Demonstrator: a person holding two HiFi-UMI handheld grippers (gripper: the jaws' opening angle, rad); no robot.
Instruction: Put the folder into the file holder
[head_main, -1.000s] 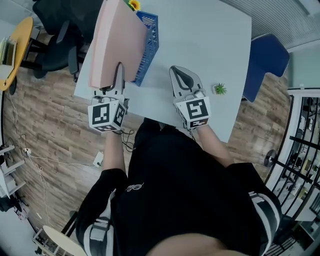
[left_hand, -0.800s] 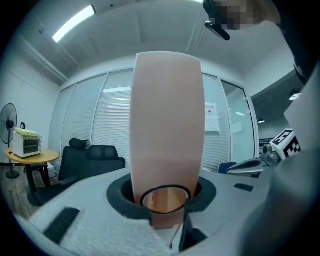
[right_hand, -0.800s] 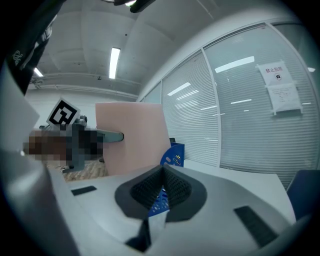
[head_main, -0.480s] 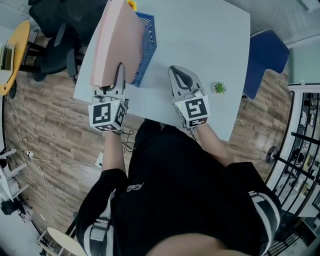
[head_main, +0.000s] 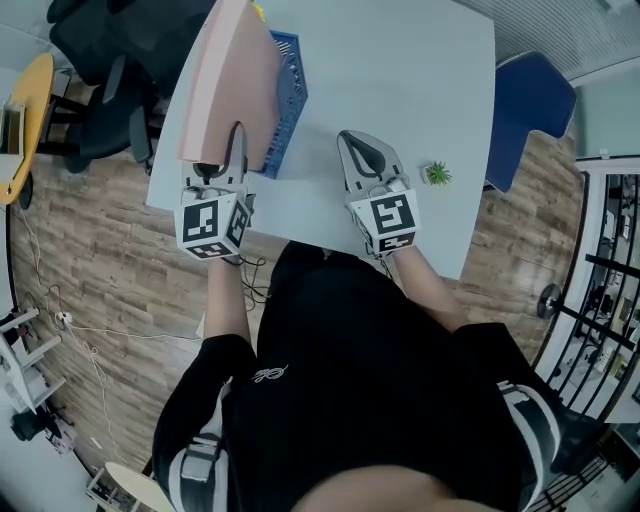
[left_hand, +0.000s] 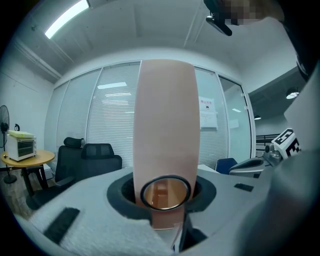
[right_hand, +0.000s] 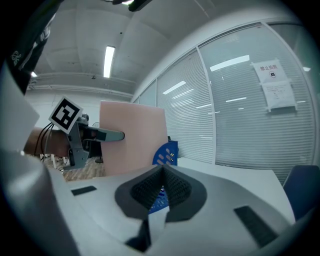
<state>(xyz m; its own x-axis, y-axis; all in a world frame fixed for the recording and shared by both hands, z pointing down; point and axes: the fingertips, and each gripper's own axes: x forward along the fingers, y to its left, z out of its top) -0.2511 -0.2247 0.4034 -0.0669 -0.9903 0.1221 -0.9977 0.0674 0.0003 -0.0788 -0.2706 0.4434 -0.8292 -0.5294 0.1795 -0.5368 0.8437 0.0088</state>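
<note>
My left gripper (head_main: 228, 150) is shut on the near spine of a thick pink folder (head_main: 228, 85), which stands upright over the table's left edge. In the left gripper view the pink folder (left_hand: 165, 150) rises straight up between the jaws, its metal ring hole showing. A blue file holder (head_main: 284, 100) stands just right of the folder, partly hidden by it. My right gripper (head_main: 362, 158) hovers shut and empty over the table, to the right. From the right gripper view, the pink folder (right_hand: 132, 142), the left gripper and the blue file holder (right_hand: 165, 155) show ahead.
The white table (head_main: 400, 100) carries a small green potted plant (head_main: 436, 173) near its right edge. A black office chair (head_main: 105, 60) stands at the left, a blue chair (head_main: 530, 110) at the right. Wooden floor with cables lies below.
The left gripper and the folder have shifted slightly up and left in view. The right gripper has kept its place.
</note>
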